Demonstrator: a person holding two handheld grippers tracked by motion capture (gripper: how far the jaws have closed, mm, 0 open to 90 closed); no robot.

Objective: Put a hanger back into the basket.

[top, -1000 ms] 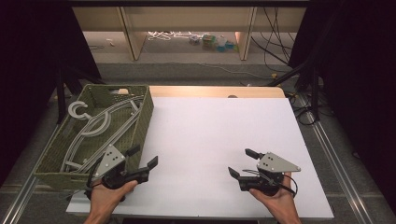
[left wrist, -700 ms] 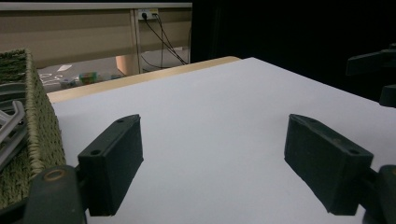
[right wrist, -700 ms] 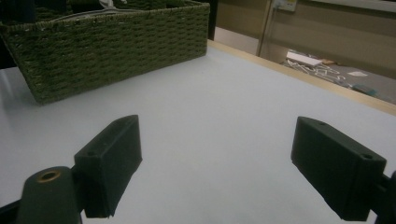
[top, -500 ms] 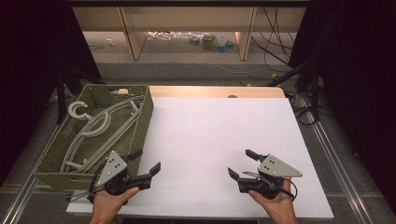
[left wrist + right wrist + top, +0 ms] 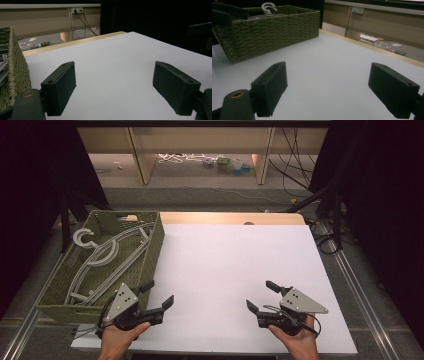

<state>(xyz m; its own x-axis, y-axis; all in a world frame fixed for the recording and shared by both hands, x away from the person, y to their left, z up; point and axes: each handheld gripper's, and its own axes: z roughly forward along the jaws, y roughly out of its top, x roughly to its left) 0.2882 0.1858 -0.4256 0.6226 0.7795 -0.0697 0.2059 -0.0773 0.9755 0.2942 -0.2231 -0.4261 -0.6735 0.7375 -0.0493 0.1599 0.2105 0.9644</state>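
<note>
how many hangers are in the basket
2 that I can tell apart, both grey, lying in the green basket: one hook at the far left, one beside it; more may be hidden.

Each black gripper [image 5: 159, 294] carries a grey three-cornered, screw-dotted plate.

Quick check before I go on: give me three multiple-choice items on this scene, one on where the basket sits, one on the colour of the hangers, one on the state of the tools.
1. Where is the woven basket?
A. at the table's left edge, beside the left tool
B. in the middle of the table
C. at the table's right edge

2. What colour are the hangers in the basket?
A. red
B. grey
C. black

3. How do the left tool and the right tool stand?
A. both shut on a hanger
B. one open, one shut
C. both open and empty

Answers:
1. A, the high view shows it on the left of the white table top.
2. B, they look pale grey against the green weave.
3. C, both gripper views show the jaws wide apart with nothing between.
</note>
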